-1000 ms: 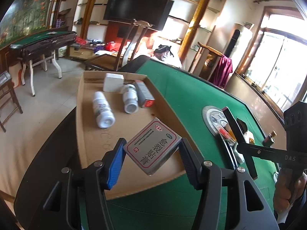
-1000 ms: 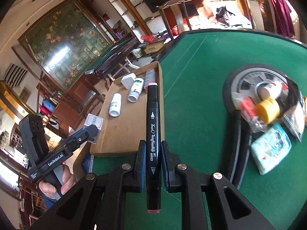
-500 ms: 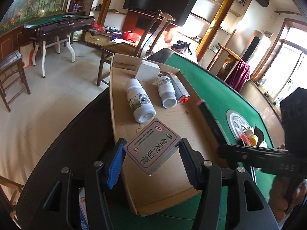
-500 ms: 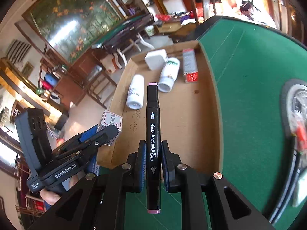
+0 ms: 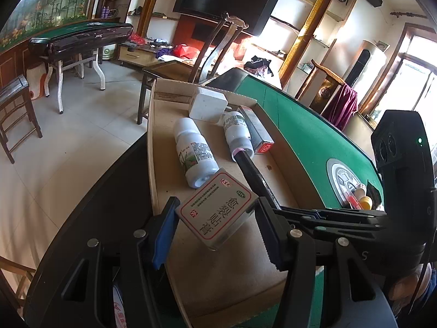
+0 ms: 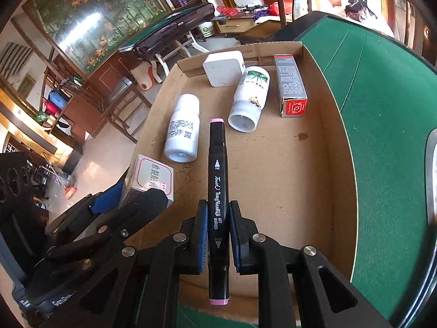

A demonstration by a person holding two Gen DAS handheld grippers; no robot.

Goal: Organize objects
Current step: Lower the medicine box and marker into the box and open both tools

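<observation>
**Q:** Green felt table [image 6: 382, 142], shallow brown cardboard tray [image 6: 336, 164] on it. What did you have in hand?

**A:** Both loads were held over the tray. My left gripper [image 5: 215, 227] was clamped across a small white carton with a red border and Chinese print [image 5: 218, 213], tilted and clear of the floor. My right gripper [image 6: 215, 235] was closed tight on a black art marker with pink end caps [image 6: 217, 180], pointing along the fingers.

**Q:** Step?

**A:** Placement, I judged. Already lying in the tray: two white plastic bottles [image 6: 183, 131] [image 6: 250, 99], a grey carton with a red end [image 6: 291, 93] and a white square adapter [image 6: 224, 71], all at the far half.

**Q:** Next move?

**A:** Lower each item to the cardboard, then release. The near and right-hand floor was bare; that suited the marker, laid parallel to the bottles.

**Q:** Clearances?

**A:** The marker tip sat just beside the right bottle's base. The two grippers were close together, the carton near the left wall. I noted a risk of knocking the bottles, which would roll.
</observation>
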